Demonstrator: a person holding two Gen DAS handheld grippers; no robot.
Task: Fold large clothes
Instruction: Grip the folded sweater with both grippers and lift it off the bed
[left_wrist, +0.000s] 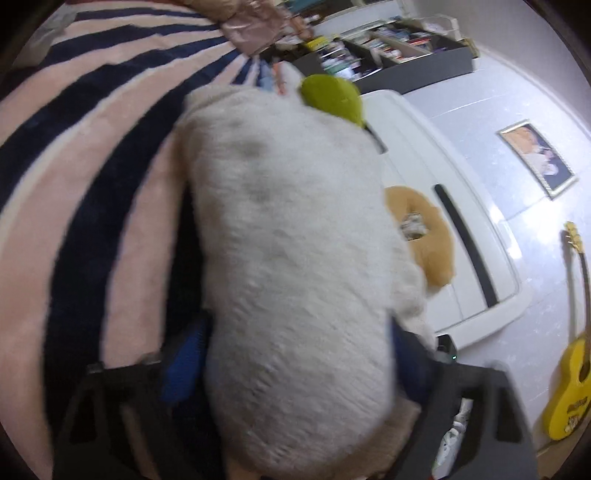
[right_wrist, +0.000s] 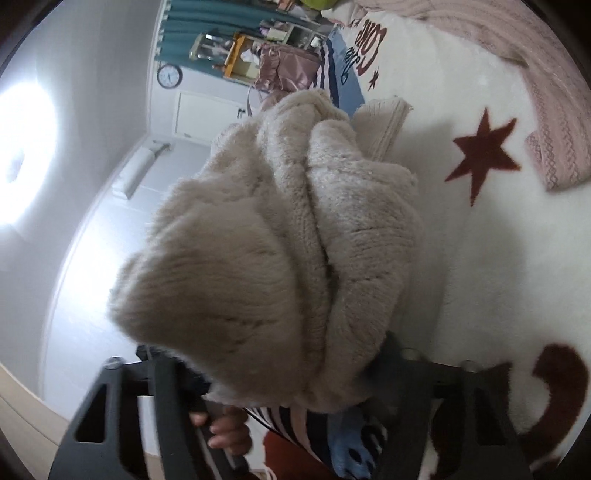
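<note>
Above the striped blanket (left_wrist: 92, 155), left gripper (left_wrist: 295, 354) clamped on fluffy cream garment (left_wrist: 288, 240), right gripper (right_wrist: 291, 369) clamped on its bunched folds (right_wrist: 280, 251).

The fleece garment (left_wrist: 291, 258) is motion-blurred and hides the left gripper (left_wrist: 295, 350) fingertips. In the right wrist view its bunched folds cover the right gripper (right_wrist: 291, 373) fingertips; the near hand (right_wrist: 229, 432) is mostly hidden.

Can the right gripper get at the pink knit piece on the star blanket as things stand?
Probably not yet. The right gripper is full of bunched cream fleece, which fills the space between its fingers. The pink knit lies uncovered on the star blanket, but the jaws need emptying first.
</note>
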